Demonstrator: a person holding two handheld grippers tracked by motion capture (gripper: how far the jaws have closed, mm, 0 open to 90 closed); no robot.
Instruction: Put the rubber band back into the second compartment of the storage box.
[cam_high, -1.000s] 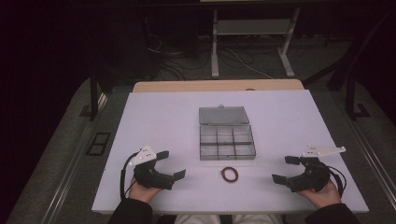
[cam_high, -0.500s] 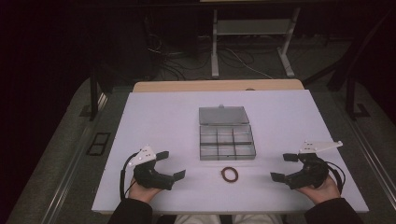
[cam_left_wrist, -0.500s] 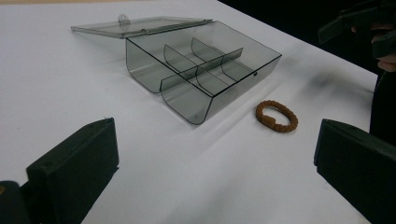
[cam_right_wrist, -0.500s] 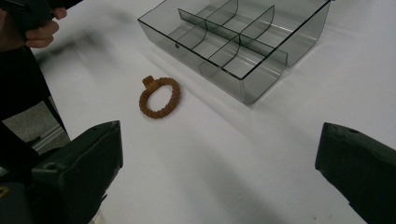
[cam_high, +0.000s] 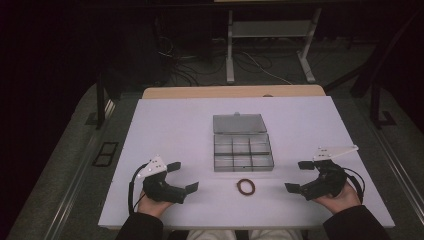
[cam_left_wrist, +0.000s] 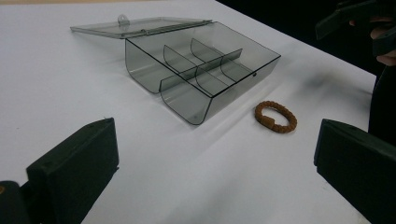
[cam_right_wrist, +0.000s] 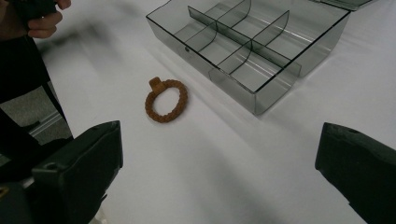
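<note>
Both tools, left tool (cam_high: 179, 176) & right tool (cam_high: 298, 176), w/ jaws apart & empty, bracelet (cam_high: 245, 186) flat on surface (cam_high: 165, 125) just in front of open box (cam_high: 243, 150); thin, lies low, so pinch may skid it away.

- No readable text, label, brand, number or sign stands on the clear compartment box (cam_high: 243, 149), the brown braided ring (cam_high: 245, 187), the white table (cam_high: 170, 125) or either gripper.
</note>
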